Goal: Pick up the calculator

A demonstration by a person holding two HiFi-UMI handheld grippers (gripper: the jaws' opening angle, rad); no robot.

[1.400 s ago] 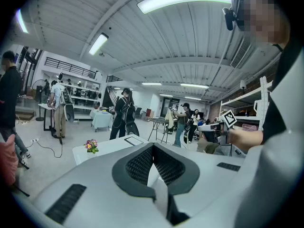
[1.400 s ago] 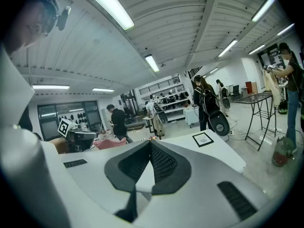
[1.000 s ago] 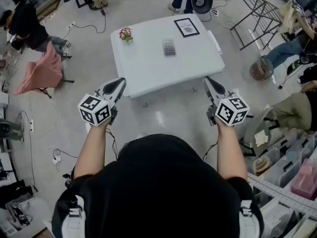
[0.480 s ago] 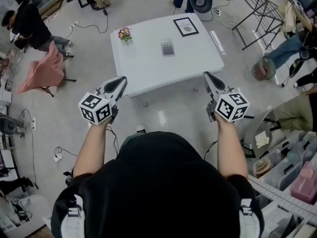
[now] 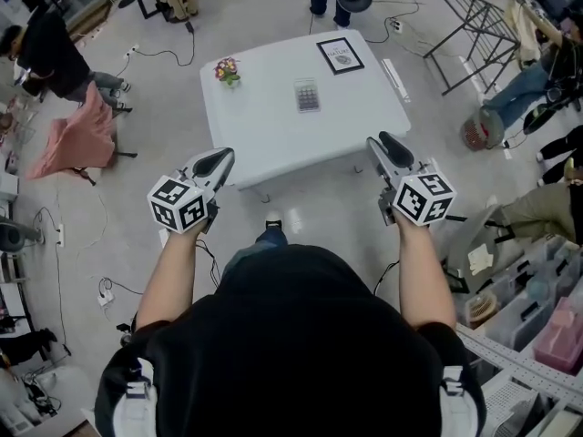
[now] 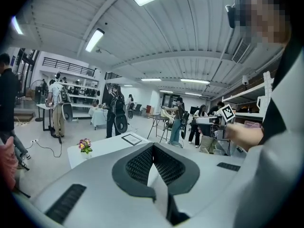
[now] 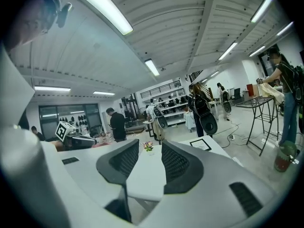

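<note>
Your left gripper [image 5: 219, 157] hangs just off the near edge of the white table [image 5: 264, 130], jaws pressed together and empty. Out on the tabletop the calculator [image 5: 307, 96] lies flat, well beyond both grippers, between the little flower pot [image 5: 226, 70] and the framed sign [image 5: 340, 55], whose print is too small to read. Your right gripper [image 5: 383, 144] has just been opening: jaws apart, nothing between them.

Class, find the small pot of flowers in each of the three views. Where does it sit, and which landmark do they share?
Head view: flower pot at the far left corner of the white table.
Left gripper view: flower pot left of centre, below middle.
Right gripper view: flower pot near centre, just below middle.
Shared landmark: the framed picture on that table.
</note>
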